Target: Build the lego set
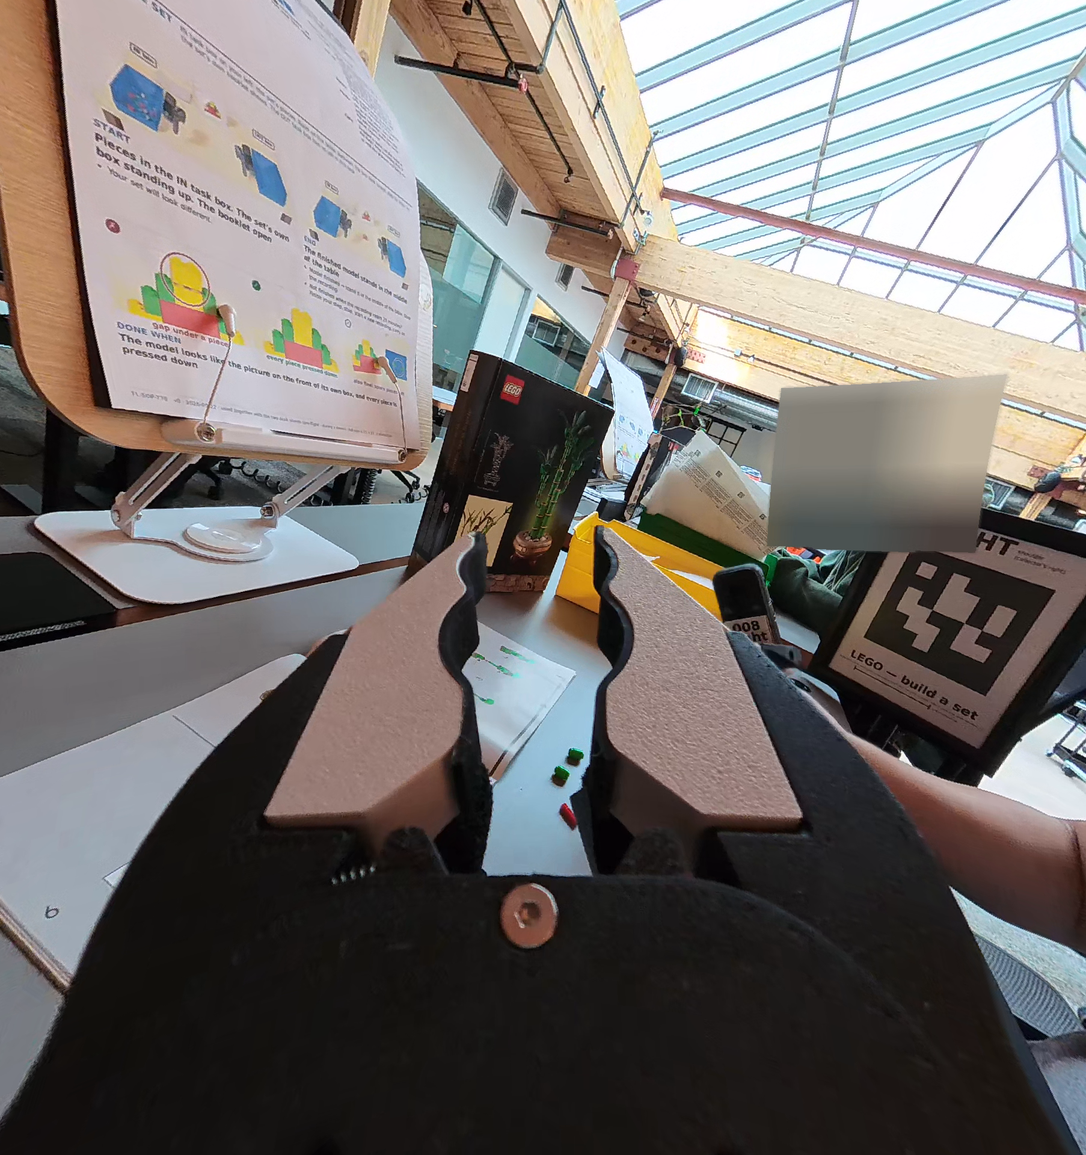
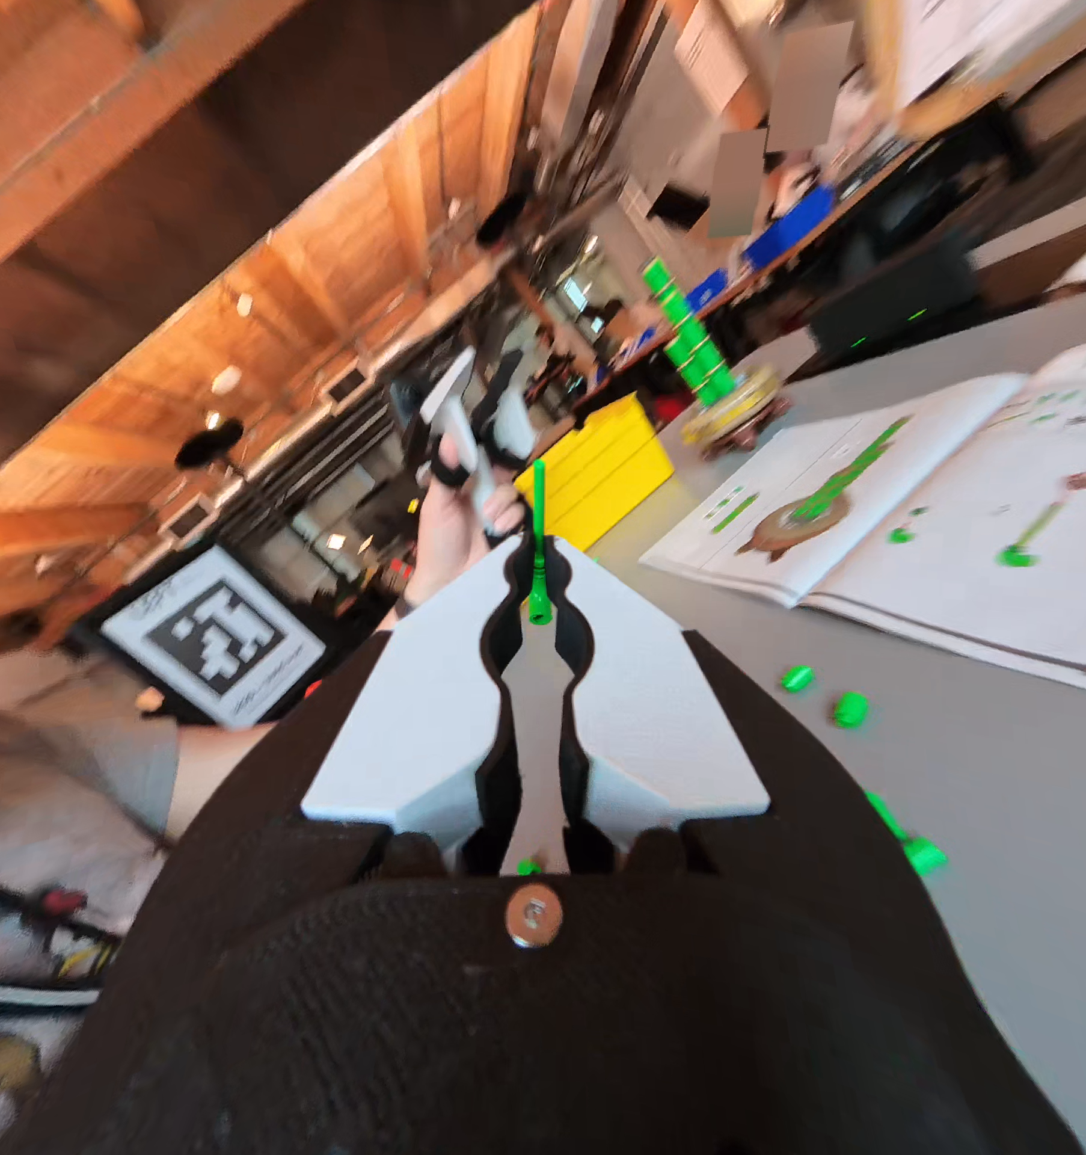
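My right gripper (image 2: 537, 556) is shut on a thin green stem piece (image 2: 537, 550), held in the air over the table's near side; the stem sticks out past the fingertips. The part-built model, a green bamboo stalk (image 2: 690, 334) on a tan and brown round base (image 2: 731, 406), stands far across the table. My left gripper (image 1: 537, 550) is open and empty above the table. Small green pieces (image 1: 565, 765) and a red one (image 1: 567, 814) lie below it. Loose green pieces (image 2: 796, 678) also lie right of my right gripper. The open booklet (image 2: 903, 519) lies at the right.
A yellow bin (image 1: 581, 572) and the dark set box (image 1: 515, 475) stand at the table's far side. A stand with an instruction sheet (image 1: 234, 206) is at the left. A framed marker sign (image 1: 959, 631) stands at the right. Another person's hand-held gripper (image 2: 478, 425) shows beyond my right gripper. One gripper's finger ends stand about 20 centimeters off the other's.
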`<state>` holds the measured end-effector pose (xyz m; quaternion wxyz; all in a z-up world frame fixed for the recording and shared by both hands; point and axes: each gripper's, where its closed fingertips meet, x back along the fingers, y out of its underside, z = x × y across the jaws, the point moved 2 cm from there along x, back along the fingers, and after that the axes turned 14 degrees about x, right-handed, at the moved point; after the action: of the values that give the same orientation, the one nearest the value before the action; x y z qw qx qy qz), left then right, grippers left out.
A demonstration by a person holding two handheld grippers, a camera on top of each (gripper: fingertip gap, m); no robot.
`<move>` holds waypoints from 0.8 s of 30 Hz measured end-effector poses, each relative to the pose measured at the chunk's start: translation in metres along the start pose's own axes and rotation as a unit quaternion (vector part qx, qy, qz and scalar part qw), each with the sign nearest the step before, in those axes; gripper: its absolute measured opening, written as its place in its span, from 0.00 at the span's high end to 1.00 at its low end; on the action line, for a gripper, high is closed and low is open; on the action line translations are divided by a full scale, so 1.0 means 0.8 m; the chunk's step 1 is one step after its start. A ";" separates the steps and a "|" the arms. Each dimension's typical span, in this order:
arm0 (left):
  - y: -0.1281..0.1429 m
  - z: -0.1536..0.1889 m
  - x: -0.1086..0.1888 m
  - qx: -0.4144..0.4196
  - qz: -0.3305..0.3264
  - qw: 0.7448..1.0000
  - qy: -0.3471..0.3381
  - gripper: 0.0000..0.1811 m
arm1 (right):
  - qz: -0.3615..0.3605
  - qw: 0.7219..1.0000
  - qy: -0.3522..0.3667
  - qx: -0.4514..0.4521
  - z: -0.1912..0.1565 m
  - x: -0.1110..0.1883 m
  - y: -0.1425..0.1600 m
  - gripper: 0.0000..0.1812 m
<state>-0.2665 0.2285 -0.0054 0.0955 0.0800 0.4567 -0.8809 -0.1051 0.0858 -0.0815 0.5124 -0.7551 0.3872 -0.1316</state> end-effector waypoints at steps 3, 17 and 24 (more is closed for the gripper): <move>0.002 -0.001 -0.001 0.003 -0.001 1.000 0.000 0.83 | 0.047 0.997 0.046 -0.035 0.023 0.022 -0.015 1.00; 0.038 0.001 -0.024 0.011 -0.059 0.998 0.007 0.82 | 0.076 0.992 0.057 -0.082 0.036 0.033 -0.019 1.00; 0.073 0.008 -0.043 0.019 -0.111 0.993 0.016 0.82 | 0.074 0.992 0.057 -0.083 0.036 0.032 -0.018 1.00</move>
<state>-0.2192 0.1938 -0.0398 -0.0120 0.0448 0.4478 -0.8929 -0.0640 0.0892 -0.0869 0.4331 -0.7558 0.4802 -0.1032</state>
